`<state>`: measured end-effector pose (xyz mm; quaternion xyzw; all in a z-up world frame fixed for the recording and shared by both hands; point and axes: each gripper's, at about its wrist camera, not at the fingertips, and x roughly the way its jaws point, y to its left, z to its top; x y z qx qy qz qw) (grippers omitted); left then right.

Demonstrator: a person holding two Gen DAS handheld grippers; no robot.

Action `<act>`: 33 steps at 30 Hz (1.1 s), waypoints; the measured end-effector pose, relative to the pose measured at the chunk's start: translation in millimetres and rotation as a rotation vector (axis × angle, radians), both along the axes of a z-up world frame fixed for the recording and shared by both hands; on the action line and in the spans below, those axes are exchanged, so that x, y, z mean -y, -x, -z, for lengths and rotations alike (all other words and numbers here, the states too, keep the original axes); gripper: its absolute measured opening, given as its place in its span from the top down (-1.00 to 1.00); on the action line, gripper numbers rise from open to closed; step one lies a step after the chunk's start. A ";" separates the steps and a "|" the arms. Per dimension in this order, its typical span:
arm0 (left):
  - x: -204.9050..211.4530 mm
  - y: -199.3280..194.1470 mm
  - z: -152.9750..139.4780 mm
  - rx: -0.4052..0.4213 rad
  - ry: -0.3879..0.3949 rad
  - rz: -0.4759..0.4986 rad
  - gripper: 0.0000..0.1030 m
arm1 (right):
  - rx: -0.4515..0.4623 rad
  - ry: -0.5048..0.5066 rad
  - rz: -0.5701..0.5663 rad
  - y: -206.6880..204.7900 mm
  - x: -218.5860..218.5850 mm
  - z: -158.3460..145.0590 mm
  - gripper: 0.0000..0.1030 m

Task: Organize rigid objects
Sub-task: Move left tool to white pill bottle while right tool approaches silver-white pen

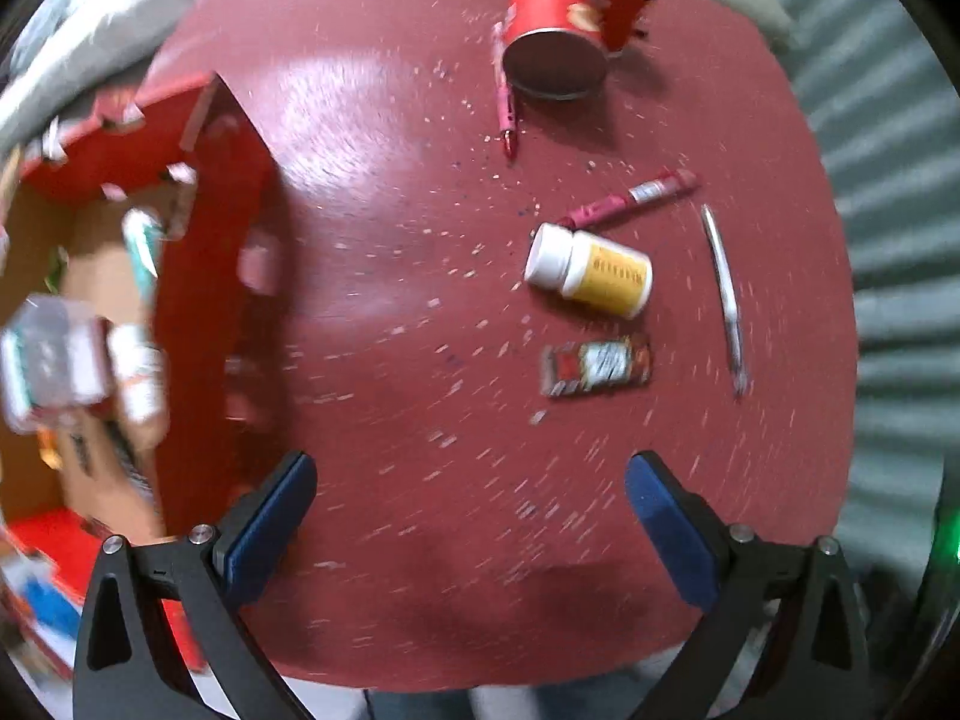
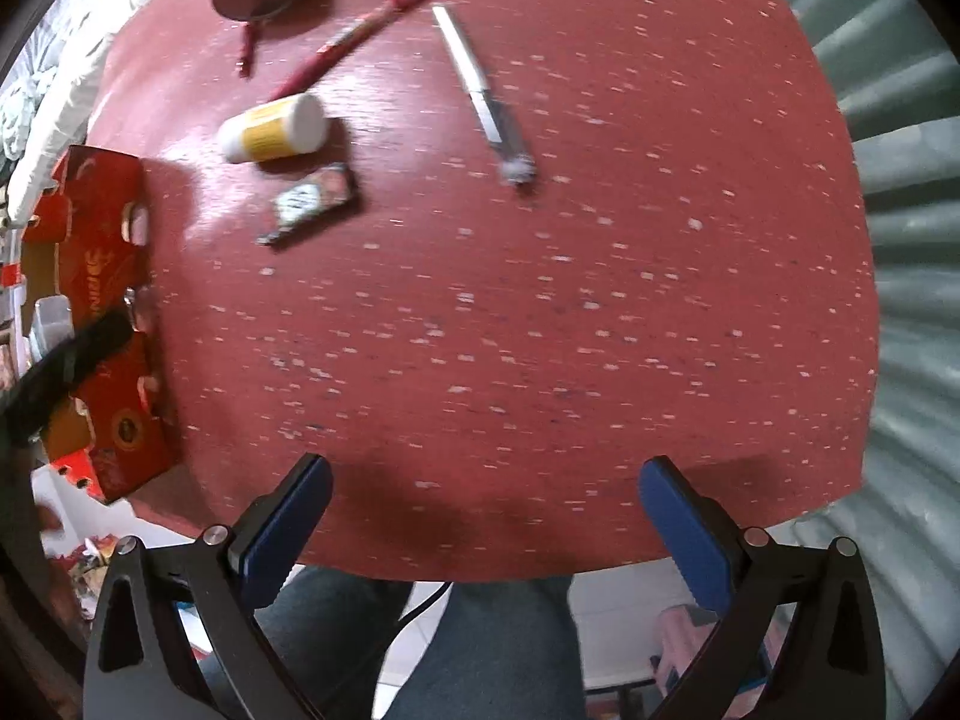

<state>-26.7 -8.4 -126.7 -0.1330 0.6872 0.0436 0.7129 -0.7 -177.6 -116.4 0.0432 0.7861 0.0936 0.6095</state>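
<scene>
From the left wrist, the left gripper (image 1: 471, 495) is hovering with jaws spread wide and empty over the speckled red table (image 1: 390, 240). Only this view is looking into the open red cardboard box (image 1: 210, 276), where blurred packages are lying. A white-capped yellow bottle (image 1: 591, 270), small packet (image 1: 597, 366), silver pen (image 1: 723, 294) and red canister (image 1: 561, 30) are lying on the tabletop.

From the right wrist, the right gripper (image 2: 486, 510) is also gaping, holding nothing, near the table edge (image 2: 480, 570). The bottle (image 2: 273, 129) is resting beside the packet (image 2: 312, 201); jeans and corrugated wall are showing.

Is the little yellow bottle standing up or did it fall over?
Fallen over. The yellow bottle lies on its side on the red table, white cap pointing sideways.
</scene>
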 end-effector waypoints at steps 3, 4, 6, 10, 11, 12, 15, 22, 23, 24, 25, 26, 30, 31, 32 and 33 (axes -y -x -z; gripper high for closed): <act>4.5 -23.1 12.7 -0.026 0.048 -0.118 -0.99 | -0.012 -0.009 0.003 1.2 17.3 6.4 -1.00; 7.1 -34.5 15.9 -0.024 0.058 -0.168 -0.99 | -0.017 -0.017 0.011 1.2 24.1 8.6 -1.00; 11.1 -49.7 22.0 -0.030 0.071 -0.225 -0.99 | -0.024 -0.027 0.024 0.9 32.3 12.3 -1.00; 15.9 -76.3 48.2 -0.078 0.055 -0.345 -0.99 | -0.032 -0.043 0.036 -3.8 50.9 14.9 -1.00; 16.0 -80.4 53.2 -0.084 0.039 -0.356 -0.99 | -0.030 -0.043 0.031 -5.3 54.2 14.8 -1.00; 16.7 -83.7 58.3 -0.090 0.020 -0.356 -0.99 | -0.028 -0.043 0.026 -7.5 59.4 13.3 -1.00; 17.1 -86.9 69.9 -0.112 -0.041 -0.328 -0.99 | -0.020 -0.050 0.022 -11.7 66.8 12.3 -1.00; -2.3 -65.7 76.2 -0.095 -0.192 -0.140 -1.00 | 0.002 -0.070 -0.028 -22.5 55.3 11.8 -1.00; -5.5 -63.3 76.2 -0.095 -0.181 -0.137 -1.00 | 0.008 -0.070 -0.040 -23.6 48.1 12.8 -1.00; -9.4 -60.4 76.0 -0.090 -0.159 -0.148 -1.00 | 0.015 -0.072 -0.049 -25.8 43.7 13.1 -1.00; -11.7 -58.4 75.5 -0.084 -0.144 -0.162 -1.00 | 0.016 -0.079 -0.055 -28.3 40.6 13.3 -1.00; -13.1 -56.7 75.7 -0.082 -0.136 -0.168 -1.00 | 0.014 -0.089 -0.056 -30.8 37.8 13.9 -1.00; -5.1 -60.0 72.8 -0.042 -0.194 -0.065 -1.00 | 0.027 -0.099 -0.076 -39.1 26.3 12.1 -1.00; -1.5 -62.0 71.1 -0.024 -0.211 -0.034 -1.00 | 0.041 -0.098 -0.089 -43.5 23.1 9.9 -1.00; 3.1 -65.1 69.7 -0.007 -0.221 -0.007 -1.00 | 0.051 -0.093 -0.098 -47.5 20.8 8.8 -1.00; 7.1 -68.9 69.1 0.006 -0.229 0.019 -1.00 | 0.061 -0.086 -0.108 -51.7 14.0 9.7 -1.00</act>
